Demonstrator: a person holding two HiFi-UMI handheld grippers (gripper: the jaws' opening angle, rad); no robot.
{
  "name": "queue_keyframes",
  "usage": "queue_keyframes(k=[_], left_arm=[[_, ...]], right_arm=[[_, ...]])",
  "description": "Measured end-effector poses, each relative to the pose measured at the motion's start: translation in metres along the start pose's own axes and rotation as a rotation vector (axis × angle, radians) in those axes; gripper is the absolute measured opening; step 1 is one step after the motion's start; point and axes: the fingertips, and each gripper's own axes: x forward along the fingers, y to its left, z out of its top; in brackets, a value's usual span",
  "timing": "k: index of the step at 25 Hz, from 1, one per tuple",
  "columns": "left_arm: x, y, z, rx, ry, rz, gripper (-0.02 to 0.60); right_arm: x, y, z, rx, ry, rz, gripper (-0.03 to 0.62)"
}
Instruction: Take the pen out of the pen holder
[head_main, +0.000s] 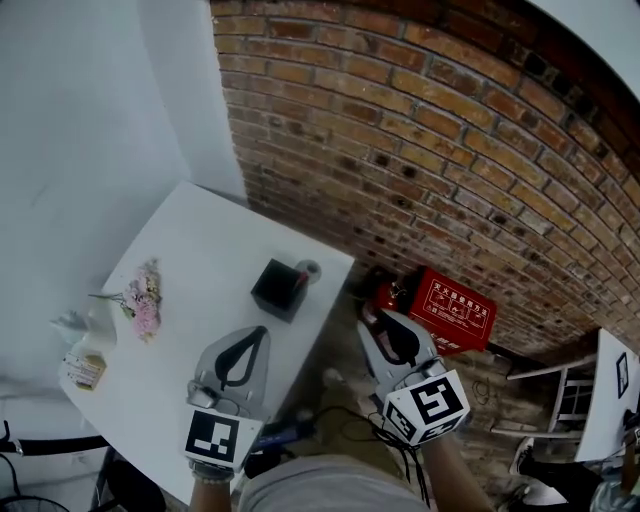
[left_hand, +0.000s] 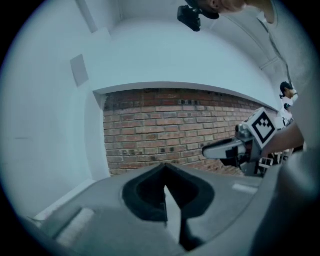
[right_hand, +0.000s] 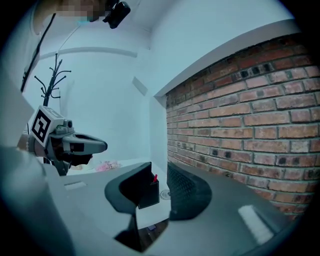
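The black square pen holder (head_main: 278, 290) stands near the far right edge of the white table (head_main: 200, 250), upright, with the red tip of a pen (right_hand: 155, 177) poking out of its top. A small round object (head_main: 309, 268) lies just beside it on the side toward the brick wall (head_main: 450, 150).

The left gripper (head_main: 262, 332) hangs over the near part of the table, its tips pressed together with nothing held between them (its own view looks past them at brick and white wall only). The right gripper (head_main: 380, 320) is held off the table's right edge, above the floor, with its jaws parted; through the gap its own view shows the pen holder, well apart from the jaws and untouched.

A sprig of pink flowers (head_main: 145, 300) lies near the table's left edge. On the floor by the foot of the wall sits a red box (head_main: 455, 310).
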Motion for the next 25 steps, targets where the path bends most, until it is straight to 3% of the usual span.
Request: queue_keyframes(k=[25], left_arm=[[0.007, 0.048, -0.028, -0.078, 0.081, 0.196, -0.008]], right_arm=[[0.110, 0.006, -0.031, 0.034, 0.104, 0.232, 0.086]])
